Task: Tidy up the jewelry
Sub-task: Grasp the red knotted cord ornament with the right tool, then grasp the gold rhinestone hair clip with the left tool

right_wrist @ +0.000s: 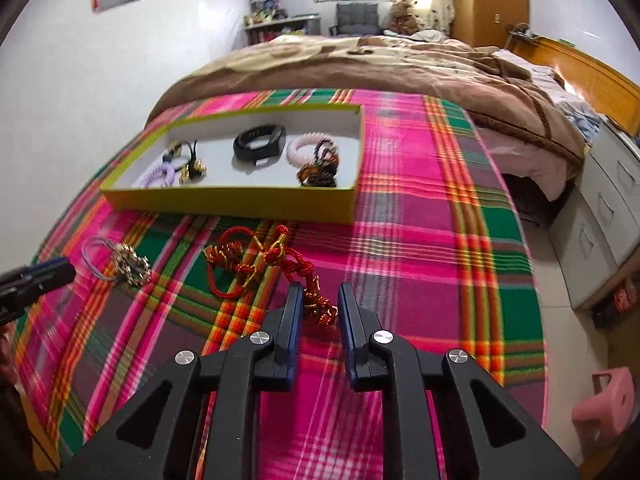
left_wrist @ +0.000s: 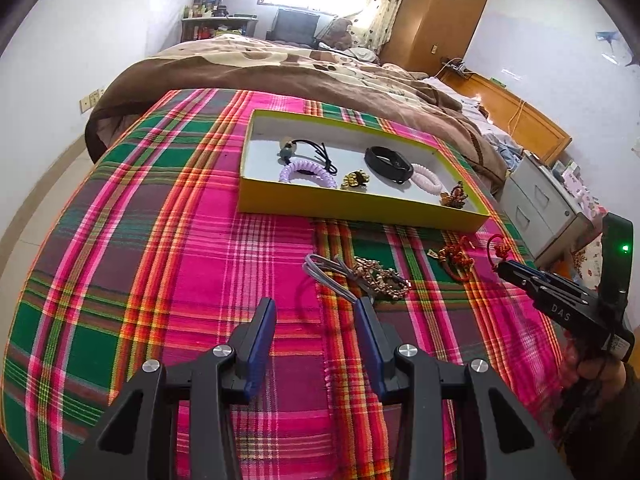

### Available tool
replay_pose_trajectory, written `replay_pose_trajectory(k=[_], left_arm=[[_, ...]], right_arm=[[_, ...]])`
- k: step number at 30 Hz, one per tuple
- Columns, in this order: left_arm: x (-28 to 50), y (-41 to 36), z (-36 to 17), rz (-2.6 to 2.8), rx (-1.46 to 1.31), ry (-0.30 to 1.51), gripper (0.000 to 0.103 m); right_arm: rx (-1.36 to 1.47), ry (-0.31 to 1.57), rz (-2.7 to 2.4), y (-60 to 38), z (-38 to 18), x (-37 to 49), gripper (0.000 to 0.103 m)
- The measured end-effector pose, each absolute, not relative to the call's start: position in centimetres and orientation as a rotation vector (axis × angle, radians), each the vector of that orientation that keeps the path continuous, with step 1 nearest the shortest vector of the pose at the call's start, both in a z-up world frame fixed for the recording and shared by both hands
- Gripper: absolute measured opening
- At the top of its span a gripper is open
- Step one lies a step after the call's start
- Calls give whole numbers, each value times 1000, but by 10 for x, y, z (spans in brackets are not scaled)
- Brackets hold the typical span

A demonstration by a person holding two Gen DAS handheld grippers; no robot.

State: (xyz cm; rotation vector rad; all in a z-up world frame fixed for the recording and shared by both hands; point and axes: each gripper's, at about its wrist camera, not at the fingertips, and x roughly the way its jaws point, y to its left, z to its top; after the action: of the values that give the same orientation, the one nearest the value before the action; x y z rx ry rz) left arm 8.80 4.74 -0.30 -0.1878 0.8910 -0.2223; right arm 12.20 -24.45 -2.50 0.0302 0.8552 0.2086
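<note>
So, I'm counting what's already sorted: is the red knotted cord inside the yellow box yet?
No, the red knotted cord lies on the plaid blanket in front of the yellow box, between the right gripper fingers.

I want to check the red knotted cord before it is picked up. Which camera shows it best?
The right wrist view: the red knotted cord lies close and spread out, one end between the open right tool. The left wrist view shows it small, near the right edge.

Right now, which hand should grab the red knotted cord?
The right. Its gripper is open with the red knotted cord between its fingers; the left gripper is open near the gold bracelet.
</note>
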Motion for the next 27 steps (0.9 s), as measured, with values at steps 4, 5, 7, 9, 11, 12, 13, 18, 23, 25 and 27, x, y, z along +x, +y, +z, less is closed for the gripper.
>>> replay_pose_trajectory(k=[4, 5, 7, 9, 11, 12, 13, 18, 23, 25, 27], left_arm=[[90, 47, -6, -232, -202, 900, 40], [92, 46, -6, -237, -209, 905, 40], [92, 43, -4, -225, -200, 893, 40], [92, 37, 1, -229, -167, 877, 40], [92, 31, 6, -250, -144, 863, 40], [93, 27, 8, -256, -137, 861, 40], [94, 23, 9, -260, -130, 862, 40], [102, -1, 13, -300, -49, 842, 40], [118, -16, 11, -303, 12, 846, 40], [126, -19, 6, -311, 16, 879, 40], [131, -21, 1, -302, 15, 897, 40]], right_arm=[[66, 827, 196, -250, -15, 111, 18], [65, 823, 199, -249, -14, 109, 18], [68, 819, 206, -247, -12, 105, 18], [69, 817, 211, -245, -12, 102, 18], [69, 818, 216, -242, -14, 101, 18], [70, 819, 218, -241, -15, 101, 18], [73, 820, 220, -240, -15, 100, 18], [81, 828, 228, -240, -19, 99, 18], [92, 832, 232, -243, -21, 97, 18], [89, 836, 235, -242, -22, 97, 18], [89, 837, 239, -242, -22, 96, 18]])
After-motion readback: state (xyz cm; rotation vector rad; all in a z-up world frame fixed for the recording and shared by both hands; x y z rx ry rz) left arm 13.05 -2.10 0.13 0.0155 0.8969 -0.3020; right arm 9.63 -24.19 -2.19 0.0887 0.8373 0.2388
